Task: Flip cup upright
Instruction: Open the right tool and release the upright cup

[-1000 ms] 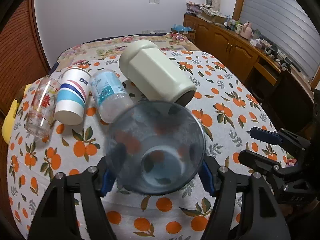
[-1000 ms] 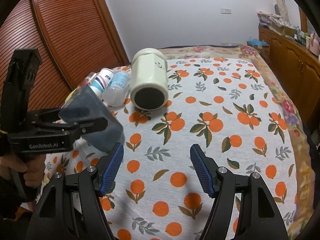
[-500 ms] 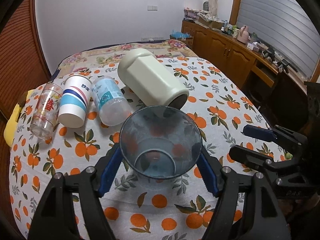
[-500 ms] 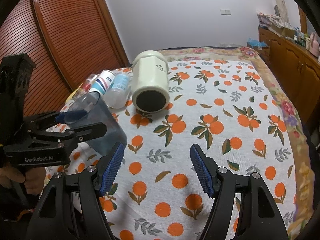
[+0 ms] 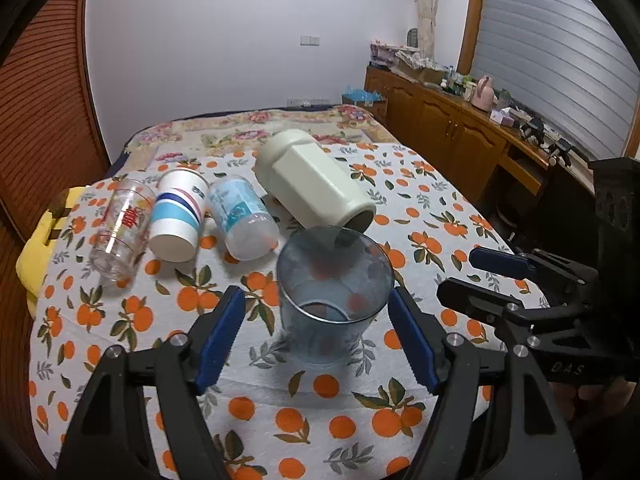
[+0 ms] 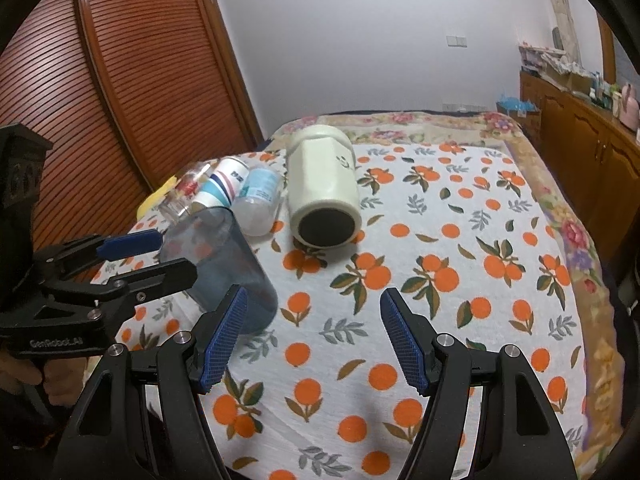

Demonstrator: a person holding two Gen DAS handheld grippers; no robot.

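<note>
A translucent blue-grey cup stands upright on the orange-print tablecloth, mouth up. It also shows in the right wrist view. My left gripper is open, its blue pads on either side of the cup and apart from it. My right gripper is open and empty over the cloth, to the right of the cup. A large cream cup lies on its side behind the blue one.
A clear printed glass, a striped paper cup and a clear plastic bottle lie on their sides in a row at the left. A wooden sideboard runs along the right wall. A yellow object sits at the table's left edge.
The left gripper turned the blue cup from tilted to upright, set it on the cloth and opened its jaws off it. The right gripper stayed nearly still.
</note>
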